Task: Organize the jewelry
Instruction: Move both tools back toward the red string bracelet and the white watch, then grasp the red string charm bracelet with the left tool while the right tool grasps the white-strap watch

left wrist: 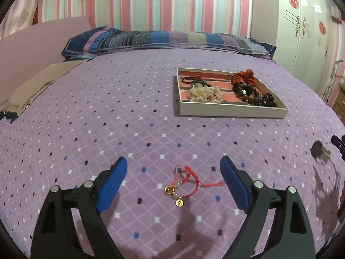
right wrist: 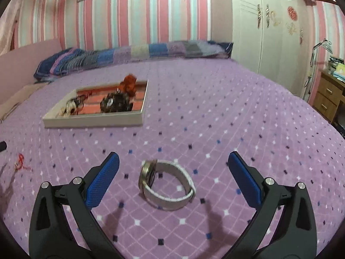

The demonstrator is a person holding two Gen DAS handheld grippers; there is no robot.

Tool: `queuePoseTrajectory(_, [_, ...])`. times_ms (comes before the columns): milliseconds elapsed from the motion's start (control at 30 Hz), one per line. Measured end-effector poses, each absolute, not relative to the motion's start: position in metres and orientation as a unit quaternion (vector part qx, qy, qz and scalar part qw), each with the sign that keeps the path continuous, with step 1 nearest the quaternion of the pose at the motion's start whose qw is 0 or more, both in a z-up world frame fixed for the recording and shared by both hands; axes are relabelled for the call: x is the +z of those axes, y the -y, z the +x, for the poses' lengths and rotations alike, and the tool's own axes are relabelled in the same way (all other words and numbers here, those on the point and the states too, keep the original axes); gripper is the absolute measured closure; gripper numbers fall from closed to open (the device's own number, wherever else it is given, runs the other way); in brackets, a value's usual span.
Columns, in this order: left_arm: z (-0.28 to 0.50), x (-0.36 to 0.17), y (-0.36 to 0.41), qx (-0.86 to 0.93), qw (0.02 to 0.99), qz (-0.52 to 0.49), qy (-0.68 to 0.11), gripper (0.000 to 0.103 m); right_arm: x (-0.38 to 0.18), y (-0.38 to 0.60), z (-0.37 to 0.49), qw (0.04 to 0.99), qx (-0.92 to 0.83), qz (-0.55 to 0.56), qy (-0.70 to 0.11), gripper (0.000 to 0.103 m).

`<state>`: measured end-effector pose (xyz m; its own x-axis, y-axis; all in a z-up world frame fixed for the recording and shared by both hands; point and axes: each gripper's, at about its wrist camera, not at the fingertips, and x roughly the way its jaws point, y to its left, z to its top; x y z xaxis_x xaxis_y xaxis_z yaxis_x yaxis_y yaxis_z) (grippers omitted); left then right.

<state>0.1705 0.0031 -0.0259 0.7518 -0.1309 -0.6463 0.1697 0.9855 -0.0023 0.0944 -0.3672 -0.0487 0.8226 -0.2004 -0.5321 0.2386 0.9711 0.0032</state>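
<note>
So both grippers are hanging over a purple bedspread with a white diamond grid and little blue and dark squares point(left wrist: 151, 112), and neither is gripping anything.

The left gripper point(left wrist: 173, 181) is sitting with its blue ribbed pads point(left wrist: 112, 185) spread wide. Lying on the cover between them is a red braided cord bracelet with gold coin charms and pale beads point(left wrist: 183, 185), not touching either pad. It's also peeking in at the far left edge of the right wrist view, just a blurry red squiggle there.

The right gripper point(right wrist: 173, 179) is doing the same thing: fingers wide apart, with a wristwatch with a gold-toned round case and a pale grey looped band point(right wrist: 167, 185) resting on the bedspread in the gap. The watch is lying on its side with the case at the left end, clear of both pads. In the left view it's showing up well off to the right, near the edge.

Farther up the bed, a shallow white rectangular tray with a red-and-grey striped lining point(left wrist: 232, 110) is already holding a rust-orange fabric scrunchie point(left wrist: 243, 76), a dark brown wooden bead bracelet point(left wrist: 252, 92), a cream flower hair tie point(left wrist: 204, 93) and a black elastic hair band point(left wrist: 189, 79).

Beyond the tray, a blue-and-purple patchwork pillow point(left wrist: 163, 40) is lying against the pink striped wall.
</note>
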Motion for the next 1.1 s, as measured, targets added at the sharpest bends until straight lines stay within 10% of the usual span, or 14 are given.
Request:
queuePoseTrajectory(433, [0.193, -0.059, -0.007, -0.088, 0.912, -0.009, -0.399, 0.014, -0.063, 0.394, 0.096, 0.942, -0.148, 0.047, -0.298, 0.006])
queuePoseTrajectory(867, [0.204, -0.081, 0.001, -0.099, 0.9, -0.004, -0.424, 0.015, -0.079, 0.399, 0.113, 0.926, -0.145, 0.055, -0.343, 0.036])
queuePoseTrajectory(1100, [0.206, -0.082, 0.01, -0.098, 0.903, 0.017, -0.417, 0.043, -0.09, 0.407, 0.119, 0.92, -0.142, 0.075, -0.358, 0.044])
